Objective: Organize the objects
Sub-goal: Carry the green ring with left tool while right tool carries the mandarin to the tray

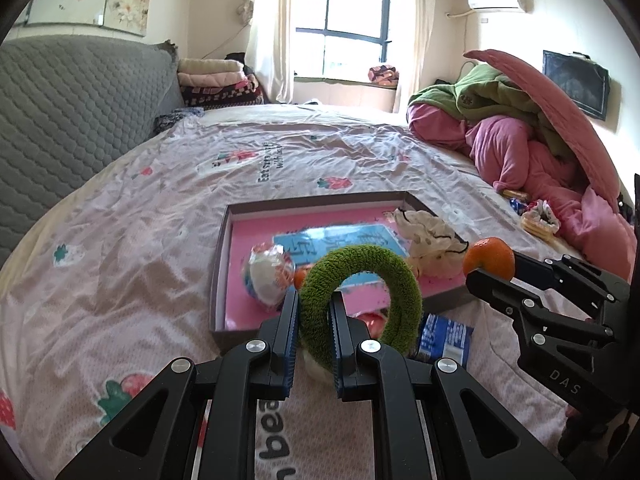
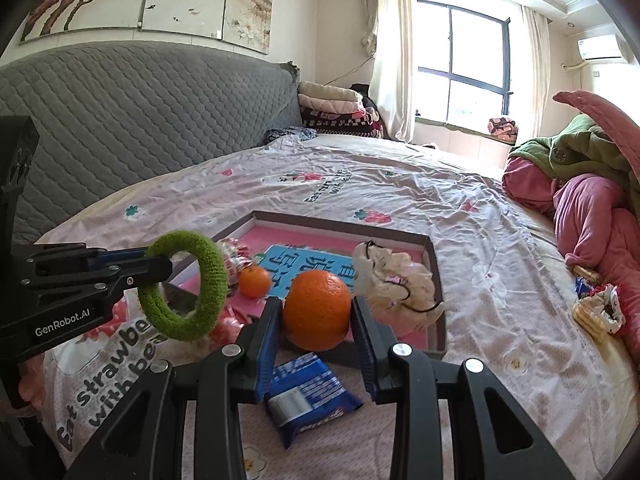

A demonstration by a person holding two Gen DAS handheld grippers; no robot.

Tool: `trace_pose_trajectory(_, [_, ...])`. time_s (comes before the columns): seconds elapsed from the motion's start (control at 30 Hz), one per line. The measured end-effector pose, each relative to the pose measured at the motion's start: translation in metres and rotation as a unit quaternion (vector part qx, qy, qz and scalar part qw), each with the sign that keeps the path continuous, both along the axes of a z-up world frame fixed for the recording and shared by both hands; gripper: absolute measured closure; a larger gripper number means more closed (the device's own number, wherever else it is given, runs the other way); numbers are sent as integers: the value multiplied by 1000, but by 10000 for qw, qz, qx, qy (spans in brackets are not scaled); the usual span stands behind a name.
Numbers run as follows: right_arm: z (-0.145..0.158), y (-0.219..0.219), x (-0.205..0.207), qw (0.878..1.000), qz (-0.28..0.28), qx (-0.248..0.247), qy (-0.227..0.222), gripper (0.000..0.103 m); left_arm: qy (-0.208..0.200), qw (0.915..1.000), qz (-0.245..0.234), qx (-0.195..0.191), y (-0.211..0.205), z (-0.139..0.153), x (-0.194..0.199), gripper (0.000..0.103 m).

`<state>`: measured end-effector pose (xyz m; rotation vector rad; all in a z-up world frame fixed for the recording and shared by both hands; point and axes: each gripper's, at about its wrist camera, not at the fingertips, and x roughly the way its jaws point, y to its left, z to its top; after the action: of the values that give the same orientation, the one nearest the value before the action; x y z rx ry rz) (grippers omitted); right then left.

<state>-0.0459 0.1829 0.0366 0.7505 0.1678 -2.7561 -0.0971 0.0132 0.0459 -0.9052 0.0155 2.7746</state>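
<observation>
Green ring [image 1: 360, 292], fuzzy, soft, light: pinched through its band by left gripper [image 1: 315, 320], pads pressed hard together on the yarn, held above near edge of tray [image 1: 224, 240]. Likely squashes, won't slip; band the only sensible hold. Orange [image 2: 318, 310], round, firm, smooth, prone to roll: clamped at widest girth by right gripper [image 2: 316, 320]. Blue packet [image 2: 308, 392] flat on sheet just before tray. Small orange [image 2: 254, 280], wrapped sweets, crumpled cloth [image 2: 394, 280] inside tray. Right view alone shows ring's full outline; left view, pad bite on it.
</observation>
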Motion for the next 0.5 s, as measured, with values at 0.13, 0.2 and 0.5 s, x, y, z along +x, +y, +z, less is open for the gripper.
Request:
trace_pose_trajectory(0.13, [4,6,-8,10000,-44,49,48,67,-22,10000,-38,12,5,3,-10,89])
trace_pose_trajectory(0.2, [3,9,-12,9999,-85,59,51,67,-58,9999,-78,66,6,4,-13,89])
trace_pose_trajectory(0.5, [6,17,-24,9997,-195,112,83,68,-103,9997,-192,82,17,5,-24,89])
